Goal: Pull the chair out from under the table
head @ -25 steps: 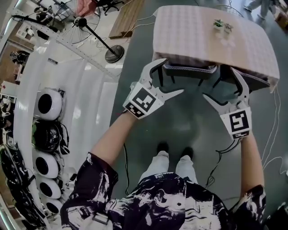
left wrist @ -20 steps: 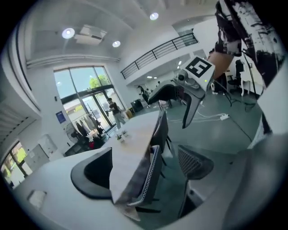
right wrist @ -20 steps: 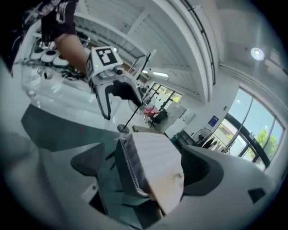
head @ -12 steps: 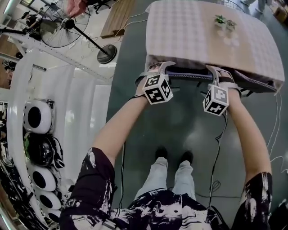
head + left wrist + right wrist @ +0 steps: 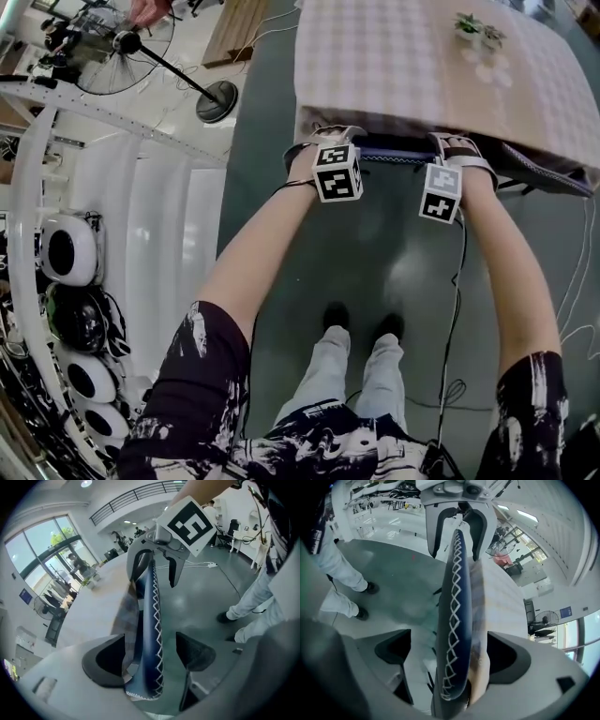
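Chair back (image 5: 394, 156) crosswise along table (image 5: 394, 66) edge, within left gripper (image 5: 323, 141), right gripper (image 5: 457, 146).

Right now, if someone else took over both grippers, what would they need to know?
Left gripper: jaws apart, straddling the top edge of the dark blue chair backrest with white zigzag stitching, not clamped.
Right gripper: jaws apart, straddling the same backrest further along.
The chair is tucked under the table with the checked cloth. The cloth's hem hangs against the backrest, inside both jaw gaps.
Done: both grippers placed over the backrest.
Left: close both on the backrest, ideally clear of the cloth, then pull the chair out toward you.
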